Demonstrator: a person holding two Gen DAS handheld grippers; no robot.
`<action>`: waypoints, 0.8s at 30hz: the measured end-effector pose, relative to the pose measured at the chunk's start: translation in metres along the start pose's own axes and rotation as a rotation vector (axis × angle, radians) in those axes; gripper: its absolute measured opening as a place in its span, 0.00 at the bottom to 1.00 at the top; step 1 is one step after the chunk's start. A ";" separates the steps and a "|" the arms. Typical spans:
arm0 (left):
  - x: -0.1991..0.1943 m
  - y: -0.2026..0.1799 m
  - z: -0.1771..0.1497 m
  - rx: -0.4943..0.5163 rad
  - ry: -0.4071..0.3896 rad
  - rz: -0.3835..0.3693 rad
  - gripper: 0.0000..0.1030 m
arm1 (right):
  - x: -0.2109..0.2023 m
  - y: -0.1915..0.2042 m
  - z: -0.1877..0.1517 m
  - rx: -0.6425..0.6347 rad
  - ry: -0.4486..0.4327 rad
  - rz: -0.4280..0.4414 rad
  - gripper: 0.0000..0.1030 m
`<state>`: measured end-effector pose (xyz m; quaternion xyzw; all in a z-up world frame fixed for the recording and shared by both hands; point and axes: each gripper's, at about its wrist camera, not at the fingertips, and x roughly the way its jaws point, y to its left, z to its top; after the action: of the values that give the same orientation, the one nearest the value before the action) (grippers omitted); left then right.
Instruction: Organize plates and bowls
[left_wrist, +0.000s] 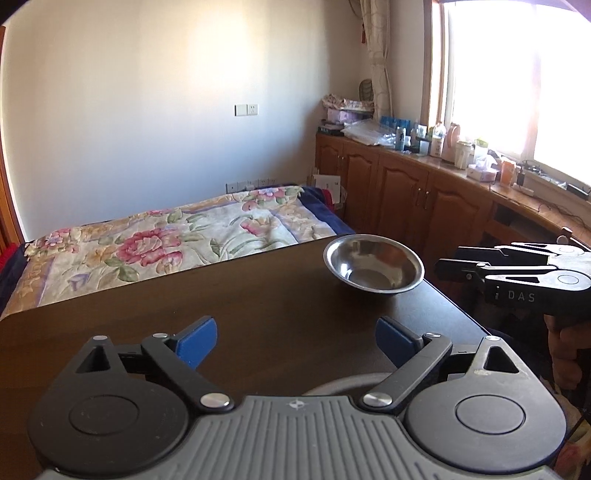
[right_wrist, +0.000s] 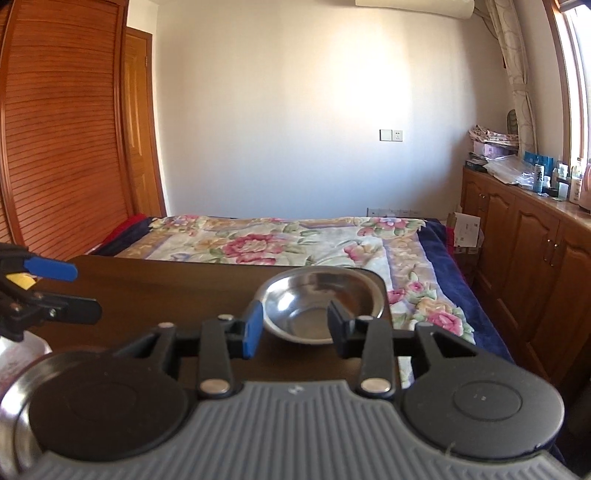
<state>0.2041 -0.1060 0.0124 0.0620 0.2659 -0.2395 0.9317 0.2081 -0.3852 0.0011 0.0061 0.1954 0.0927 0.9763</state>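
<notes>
Left wrist view: left gripper (left_wrist: 295, 341) hangs over the dark table (left_wrist: 184, 314) w/ jaws wide apart & empty, steel bowl (left_wrist: 373, 266) ahead-right near the far corner, right gripper (left_wrist: 439, 266) level beside its rim. Right wrist view: right gripper (right_wrist: 293, 325) has jaws apart, framing the bowl (right_wrist: 321, 308) but prob. not gripping it yet; looks lined up to take the near rim.

Your left gripper (left_wrist: 295, 341) sits spread wide over bare tabletop (left_wrist: 184, 314); the run ahead to the far edge is unobstructed. The steel bowl (left_wrist: 373, 268) stands at the far right corner and blocks that corner. Your right gripper (left_wrist: 448, 268) hangs just off the right edge beside the bowl, closing that side. In the right wrist view, a second metal dish (right_wrist: 14, 398) lies at the near left, under the right gripper's body.
</notes>
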 end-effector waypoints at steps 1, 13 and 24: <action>0.004 0.000 0.003 0.003 0.001 -0.005 0.93 | 0.003 -0.003 0.000 0.003 0.000 -0.002 0.39; 0.048 -0.005 0.033 0.045 0.029 -0.017 0.92 | 0.036 -0.041 0.004 0.062 0.022 -0.020 0.39; 0.092 -0.014 0.046 0.067 0.076 -0.049 0.91 | 0.059 -0.058 0.000 0.101 0.065 -0.021 0.39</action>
<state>0.2870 -0.1675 0.0040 0.0957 0.2944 -0.2684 0.9122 0.2721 -0.4315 -0.0238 0.0503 0.2317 0.0725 0.9688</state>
